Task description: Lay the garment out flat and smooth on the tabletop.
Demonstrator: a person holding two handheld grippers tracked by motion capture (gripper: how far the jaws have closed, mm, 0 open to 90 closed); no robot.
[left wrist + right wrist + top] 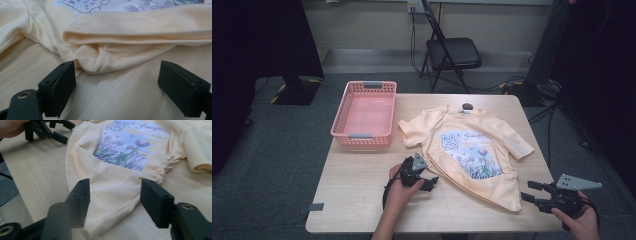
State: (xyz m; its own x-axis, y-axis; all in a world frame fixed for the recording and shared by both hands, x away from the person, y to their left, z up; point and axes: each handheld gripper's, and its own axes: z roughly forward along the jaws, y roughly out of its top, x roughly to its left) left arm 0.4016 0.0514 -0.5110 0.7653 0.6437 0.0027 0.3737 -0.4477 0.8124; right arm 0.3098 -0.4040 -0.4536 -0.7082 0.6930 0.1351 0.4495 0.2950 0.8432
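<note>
My left gripper (430,181) gapes empty at the T-shirt's (472,150) eight o'clock edge. My right gripper (530,191), jaws parted, straddles its five o'clock hem on the bench (357,190).

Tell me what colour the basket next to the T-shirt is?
The basket is pink, with grey handles; the high view shows it best.

The shirt (140,32) runs off the left gripper view's edges; its print lettering (472,136) is too small to read.
</note>
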